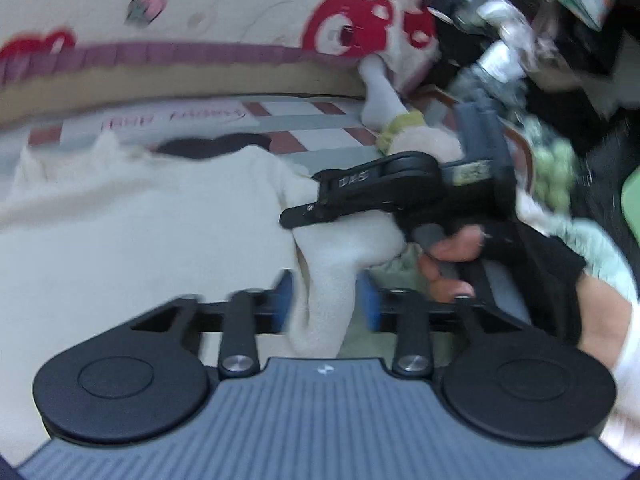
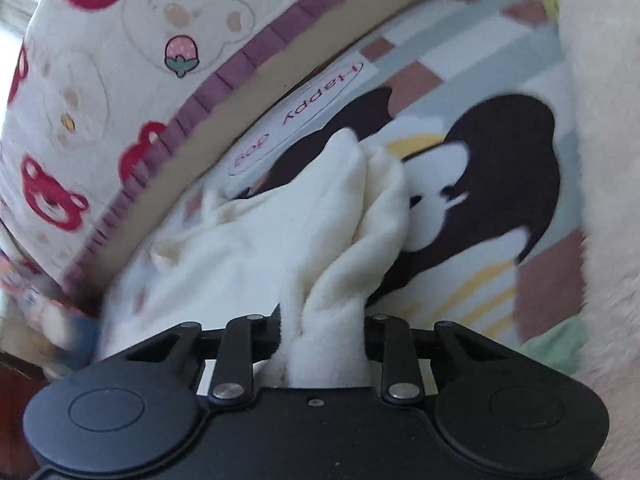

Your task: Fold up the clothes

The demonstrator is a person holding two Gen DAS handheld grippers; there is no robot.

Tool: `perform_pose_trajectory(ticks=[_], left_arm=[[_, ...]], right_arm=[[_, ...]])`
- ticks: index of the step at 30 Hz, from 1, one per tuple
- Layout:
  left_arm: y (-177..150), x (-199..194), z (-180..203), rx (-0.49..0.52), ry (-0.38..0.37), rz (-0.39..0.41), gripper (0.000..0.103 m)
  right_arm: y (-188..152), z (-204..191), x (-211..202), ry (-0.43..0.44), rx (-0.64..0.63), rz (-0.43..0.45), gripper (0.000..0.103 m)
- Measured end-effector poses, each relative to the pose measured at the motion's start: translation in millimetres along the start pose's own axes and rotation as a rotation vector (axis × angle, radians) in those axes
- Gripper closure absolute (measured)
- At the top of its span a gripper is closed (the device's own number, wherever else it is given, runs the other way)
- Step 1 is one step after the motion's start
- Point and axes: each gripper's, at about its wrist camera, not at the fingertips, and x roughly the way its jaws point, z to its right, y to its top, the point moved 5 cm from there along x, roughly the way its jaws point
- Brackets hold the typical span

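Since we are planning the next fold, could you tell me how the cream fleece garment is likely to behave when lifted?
The cream fleece garment will probably be floppy: it bunches in soft folds between the right tool. It likely sags rather than holds shape, draping limply through the left tool. Its plush nap suggests decent grip, not slipperiness.

Left gripper (image 1: 326, 304), blue pads (image 1: 370, 304) either side of a cream fleece garment (image 1: 160, 232); right gripper (image 1: 296, 212) on the same fold, gloved hand (image 1: 500, 256) gripping its handle

Cartoon-dog bedsheet (image 2: 472, 184); cream fleece garment (image 2: 248, 240) lies on it.
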Motion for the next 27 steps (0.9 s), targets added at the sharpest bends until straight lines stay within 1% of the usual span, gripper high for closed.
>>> perform_pose_trajectory(ticks=[1,2,3,4,5,6,7,8,9,10,13,15,17,20,22,23,25,27], left_arm=[[2.3,-4.8,-2.6,0.052,0.038,-0.012,0.058],[3.8,-7.0,-9.8,0.094,0.09,-0.027,0.058],[3.3,-5.4,-22.4,0.106,0.144,-0.049,0.058],[2.0,-3.3,-35.4,0.11,0.194,-0.075,0.061],[-2.5,1.6,-49.9,0.073,0.223,-0.11,0.061],[-10.0,7.7,-65.5,0.01,0.239,-0.144,0.061],[-18.4,13.7,-80.5,-0.056,0.253,-0.175,0.061],[-29.9,18.6,-92.6,-0.124,0.258,-0.196,0.061],[-39.1,20.6,-99.2,-0.159,0.255,-0.196,0.06],[-44.7,20.0,-101.0,-0.171,0.252,-0.181,0.06],[-46.9,11.7,-99.7,-0.169,0.261,-0.159,0.06],[-47.5,6.4,-105.8,-0.215,0.245,-0.135,0.06],[-46.0,-2.1,-118.6,-0.281,0.225,-0.088,0.059],[-41.3,-24.5,-146.8,-0.397,0.263,0.011,0.058],[-39.0,-43.5,-168.5,-0.476,0.29,0.066,0.058],[-39.5,-52.6,-180.6,-0.518,0.309,0.076,0.057],[-46.8,-68.6,-207.6,-0.619,0.375,0.07,0.056],[-62.7,-82.7,-237.8,-0.752,0.442,0.067,0.054]], right_arm=[[-0.5,0.0,1.2,0.012,0.004,-0.003,0.07],[-0.5,1.3,3.1,0.022,0.019,-0.011,0.064],[-1.0,3.3,5.3,0.022,0.035,-0.017,0.062],[-2.3,5.1,7.5,0.023,0.05,-0.022,0.058],[-4.1,6.9,9.5,0.025,0.061,-0.029,0.051],[-6.5,9.5,12.3,0.026,0.073,-0.042,0.049],[-9.8,12.1,16.1,0.024,0.079,-0.062,0.048],[-12.0,11.5,16.8,0.028,0.068,-0.06,0.05],[-12.8,8.4,13.9,0.041,0.043,-0.033,0.055],[-13.6,5.3,11.1,0.054,0.019,-0.006,0.071],[-8.6,-24.7,-7.1,0.144,-0.098,0.09,0.073],[-5.0,-49.7,-20.4,0.209,-0.18,0.145,0.074],[-2.9,-79.8,-32.2,0.27,-0.248,0.162,0.075],[-1.5,-127.1,-46.4,0.36,-0.332,0.163,0.075],[-1.0,-156.4,-46.6,0.394,-0.374,0.148,0.075],[-1.5,-172.5,-42.0,0.397,-0.391,0.135,0.075],[-3.2,-204.4,-30.4,0.396,-0.422,0.106,0.075],[-6.6,-235.1,-10.8,0.374,-0.442,0.066,0.075]])
